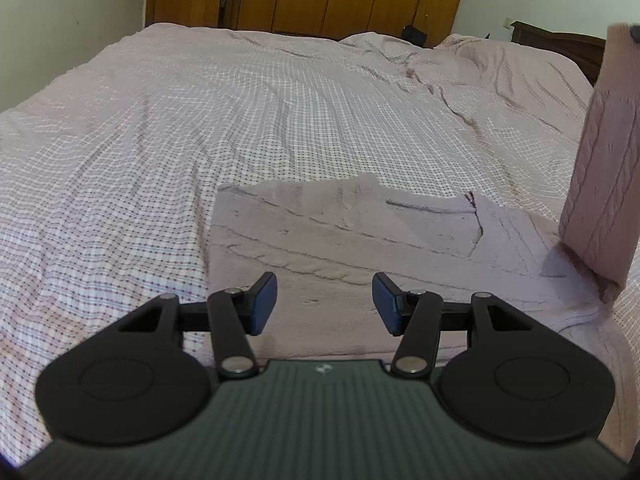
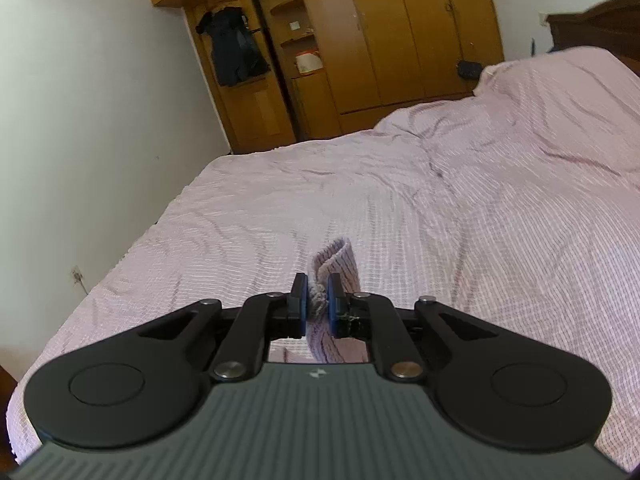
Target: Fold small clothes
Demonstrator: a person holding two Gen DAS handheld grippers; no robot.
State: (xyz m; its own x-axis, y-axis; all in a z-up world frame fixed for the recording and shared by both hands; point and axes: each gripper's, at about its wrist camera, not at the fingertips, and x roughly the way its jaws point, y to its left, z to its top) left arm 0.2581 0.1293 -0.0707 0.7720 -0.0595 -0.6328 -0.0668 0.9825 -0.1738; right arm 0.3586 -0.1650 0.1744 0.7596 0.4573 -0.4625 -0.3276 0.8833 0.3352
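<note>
Your left gripper (image 1: 324, 304) is hovering with its jaws spread wide above the pale pink cable-knit sweater (image 1: 340, 248), which is lying partly folded on the bed (image 1: 200, 120). Your right gripper (image 2: 317, 304) is pinching a ribbed edge of that knit between jaws pressed nearly together, and you are holding that part (image 1: 600, 184) lifted off the checked bedcover (a wooden wardrobe (image 2: 400, 32) is standing beyond the bed).
</note>
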